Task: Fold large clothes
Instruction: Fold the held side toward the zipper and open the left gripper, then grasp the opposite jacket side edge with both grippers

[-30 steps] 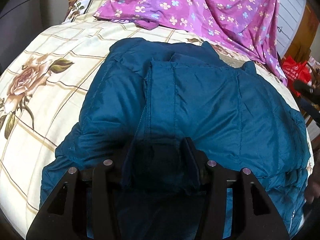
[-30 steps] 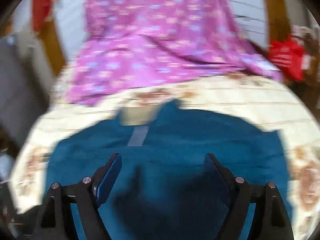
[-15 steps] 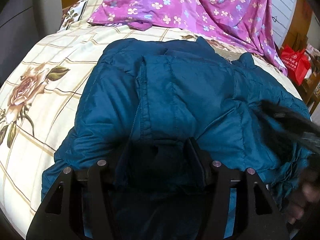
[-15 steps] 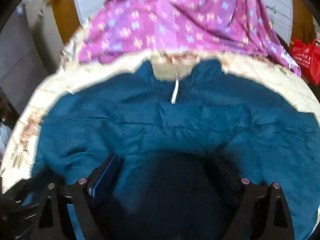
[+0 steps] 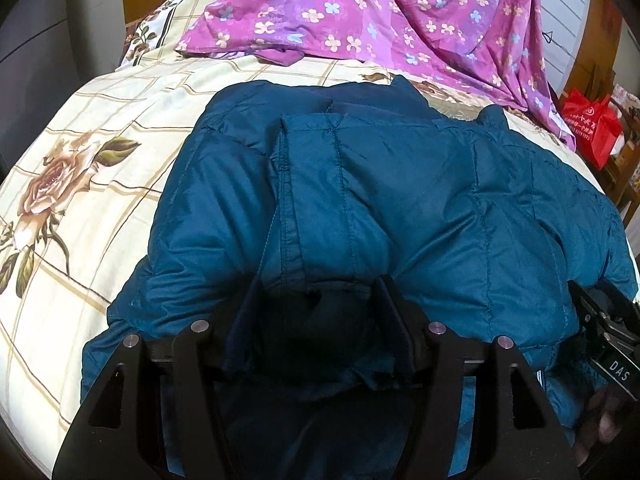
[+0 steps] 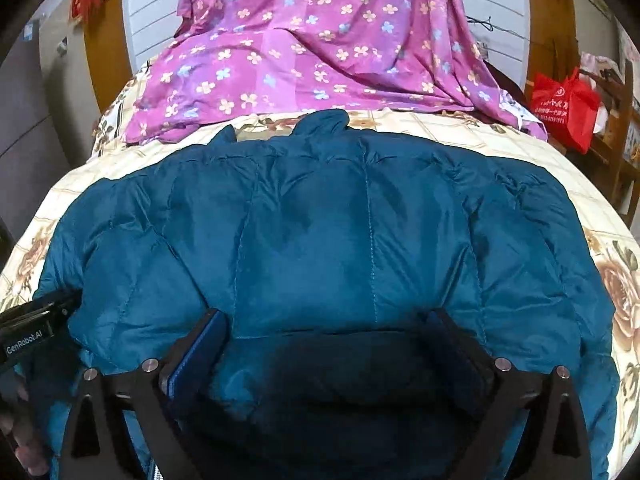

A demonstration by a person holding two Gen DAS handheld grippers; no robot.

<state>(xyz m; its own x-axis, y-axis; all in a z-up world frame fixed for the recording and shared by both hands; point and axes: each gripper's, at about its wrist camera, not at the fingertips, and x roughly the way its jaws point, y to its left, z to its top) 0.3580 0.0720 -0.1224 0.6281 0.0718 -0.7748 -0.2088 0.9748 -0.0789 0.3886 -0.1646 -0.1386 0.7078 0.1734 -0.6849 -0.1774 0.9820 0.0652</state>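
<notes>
A teal quilted jacket (image 5: 400, 208) lies on the bed, collar toward the far side; it also fills the right wrist view (image 6: 340, 240). My left gripper (image 5: 320, 304) is closed on a bunched fold of the jacket's near edge, with one side panel folded over the body. My right gripper (image 6: 324, 332) has its fingers wide apart, low over the jacket's near hem, with fabric lying between them and no grip. The right gripper's body shows at the right edge of the left wrist view (image 5: 608, 344), and the left one shows at the left edge of the right wrist view (image 6: 32, 328).
The bed has a cream checked sheet with roses (image 5: 80, 168). A purple flowered cloth (image 6: 320, 40) drapes over the far end of the bed. A red bag (image 6: 564, 108) hangs at the right by wooden furniture. A grey wall stands to the left.
My right gripper has swung in and dropped low onto the jacket's near hem. My left gripper has kept its hold and shifted slightly forward.
</notes>
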